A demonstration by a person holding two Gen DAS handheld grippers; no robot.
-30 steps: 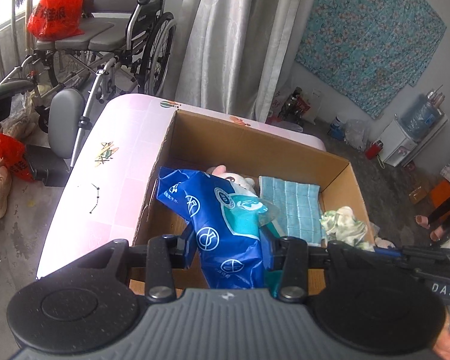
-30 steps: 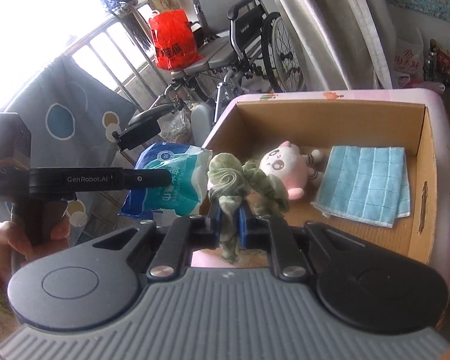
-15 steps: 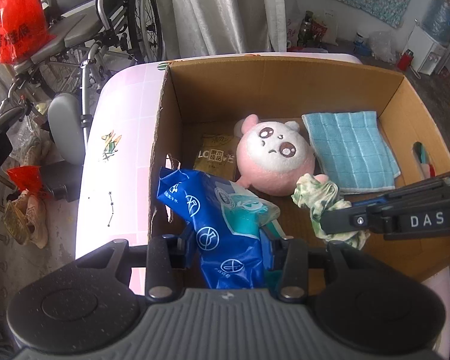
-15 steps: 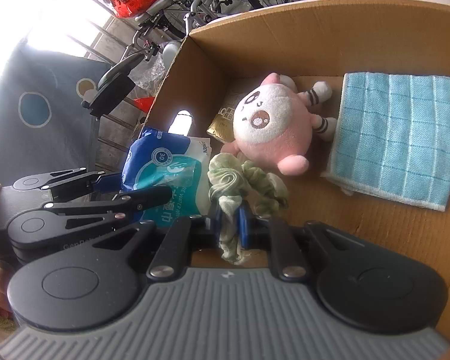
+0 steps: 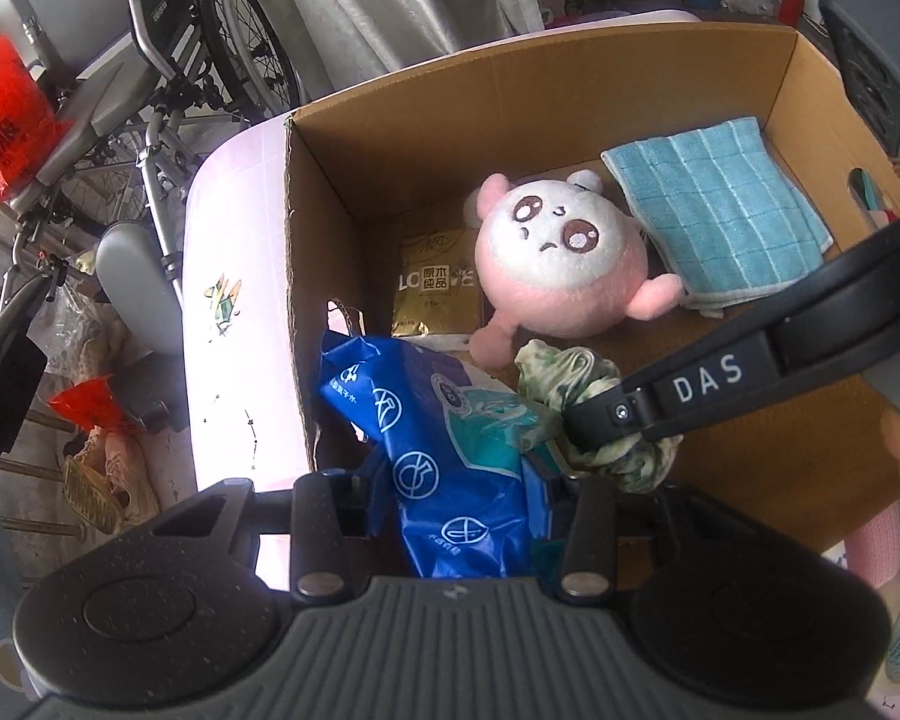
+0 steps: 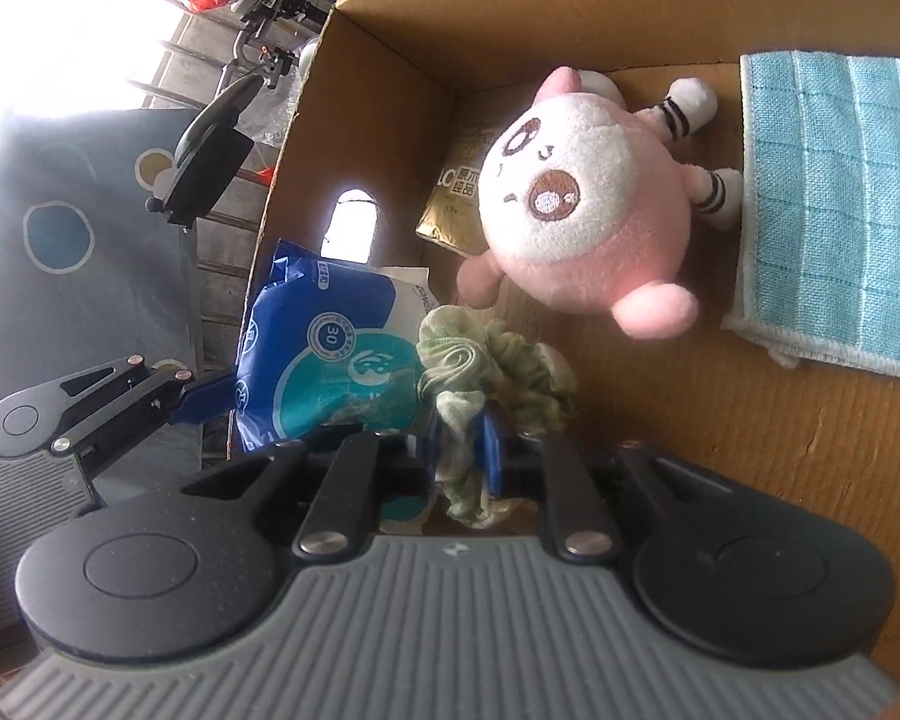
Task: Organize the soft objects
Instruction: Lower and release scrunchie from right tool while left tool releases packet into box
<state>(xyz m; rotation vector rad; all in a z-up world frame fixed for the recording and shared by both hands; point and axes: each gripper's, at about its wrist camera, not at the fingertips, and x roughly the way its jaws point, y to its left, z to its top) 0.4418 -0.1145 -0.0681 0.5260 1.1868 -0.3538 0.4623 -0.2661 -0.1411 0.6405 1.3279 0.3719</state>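
Note:
My left gripper (image 5: 459, 480) grips a blue wet-wipes pack (image 5: 426, 438) over the near left corner of an open cardboard box (image 5: 510, 96); its jaws are opening slightly, the pads still against the pack. My right gripper (image 6: 463, 450) pinches a green scrunchie (image 6: 492, 354) just to the right of the pack (image 6: 330, 354); its jaws are opening too, with fabric still caught between the blue pads. In the box lie a pink round plush (image 5: 558, 264), a folded blue towel (image 5: 714, 204) and a gold tissue packet (image 5: 432, 288).
The box stands on a pink table (image 5: 234, 240). A wheelchair (image 5: 168, 60) and a red bag (image 5: 6, 126) are beyond the table on the left. The box floor at the near right is bare cardboard (image 6: 750, 420).
Both grippers have come down over the box and tilted toward its floor. The right gripper has brought the scrunchie in beside the wipes pack.

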